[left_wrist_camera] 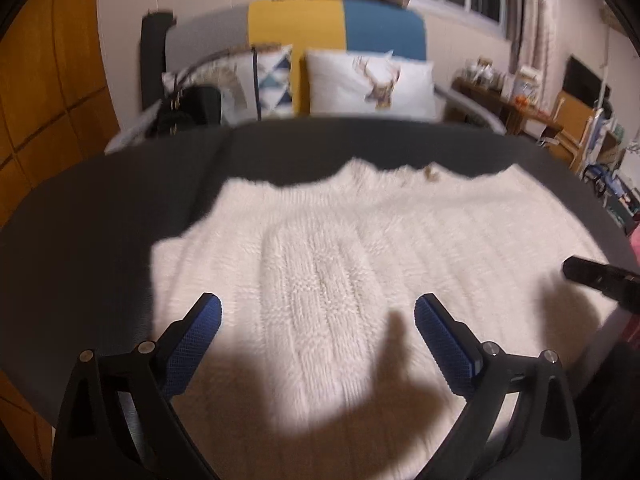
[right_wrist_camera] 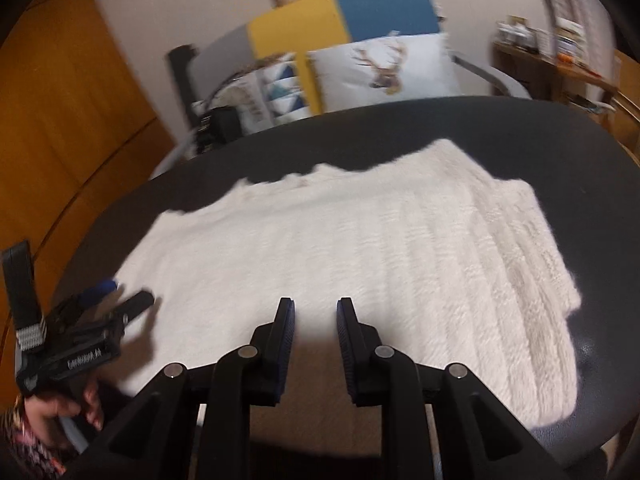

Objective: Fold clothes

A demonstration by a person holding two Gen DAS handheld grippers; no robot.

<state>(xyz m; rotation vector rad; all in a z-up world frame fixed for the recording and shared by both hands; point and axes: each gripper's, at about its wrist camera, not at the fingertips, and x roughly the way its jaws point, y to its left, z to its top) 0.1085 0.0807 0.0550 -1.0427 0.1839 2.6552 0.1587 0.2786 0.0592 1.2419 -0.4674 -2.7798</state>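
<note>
White fluffy sweater (left_wrist_camera: 340, 264) lies flat on the dark table (left_wrist_camera: 80, 248), partly folded.

A thick, slippery pile could slide out of a shallow pinch, letting the fold sag. The left claw (left_wrist_camera: 318, 312) hovers over its near hem, spread wide and empty; the right claw (right_wrist_camera: 316, 312) hovers low beside it, narrowly parted, holding nothing.

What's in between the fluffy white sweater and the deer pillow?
In the left wrist view, only a bare strip of the dark table lies between the white sweater and the deer pillow, which sits behind the table's far edge.
</note>
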